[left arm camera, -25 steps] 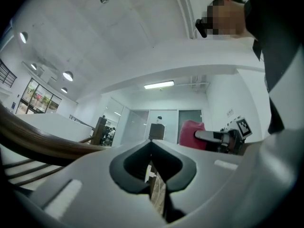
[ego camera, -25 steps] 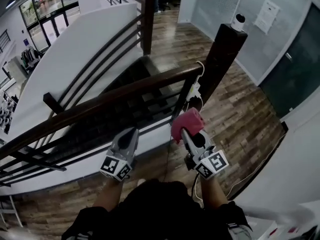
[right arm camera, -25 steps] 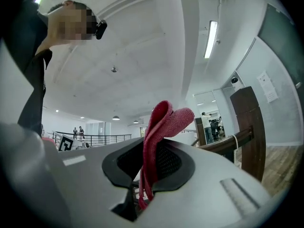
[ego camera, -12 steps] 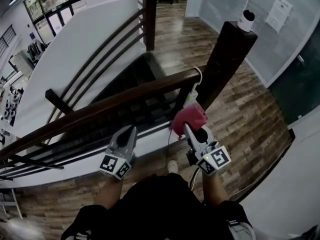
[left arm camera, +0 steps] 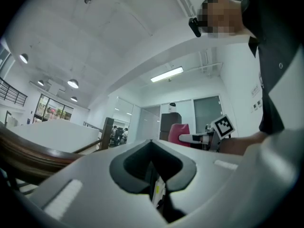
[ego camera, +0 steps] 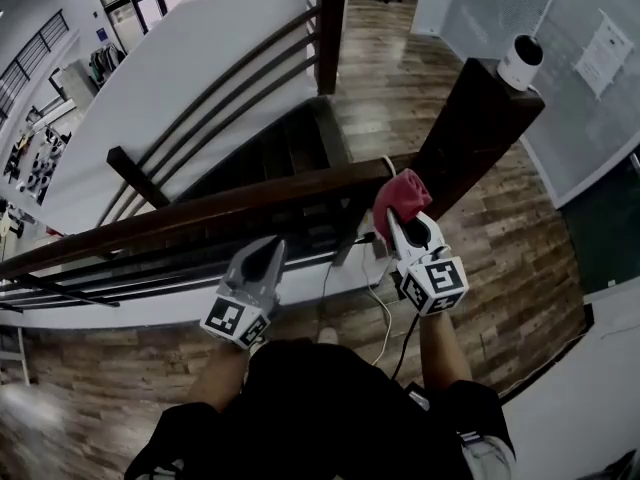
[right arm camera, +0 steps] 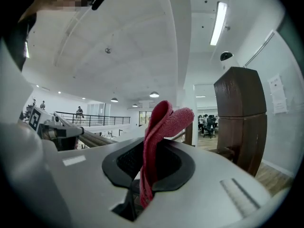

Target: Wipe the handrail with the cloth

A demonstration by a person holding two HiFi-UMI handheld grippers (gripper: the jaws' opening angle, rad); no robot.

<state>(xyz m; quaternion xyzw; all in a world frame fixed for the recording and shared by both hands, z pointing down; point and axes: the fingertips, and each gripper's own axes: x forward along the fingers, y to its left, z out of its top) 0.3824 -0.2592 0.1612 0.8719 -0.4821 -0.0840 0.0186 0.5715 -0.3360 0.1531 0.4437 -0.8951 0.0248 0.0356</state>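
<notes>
The red cloth (ego camera: 401, 194) stands bunched at the right end of the dark wooden handrail (ego camera: 240, 203), just beside the thick newel post (ego camera: 472, 128); whether it presses on the rail I cannot tell from above. The fingers of my right gripper (ego camera: 398, 220) are pinched on it, and in the right gripper view the cloth (right arm camera: 158, 127) rises folded out of the closed fingers, with the post (right arm camera: 240, 118) close on the right. My left gripper (ego camera: 267, 251) is held lower and to the left, just short of the rail, its fingers pressed together on nothing, as the left gripper view (left arm camera: 151, 142) shows. A small white camera (ego camera: 521, 61) sits on top of the post. A white cable (ego camera: 384, 313) hangs down from the rail near the cloth. Beyond the rail the stairwell (ego camera: 265, 163) drops away, and wooden floor (ego camera: 505, 253) spreads around the post.
</notes>
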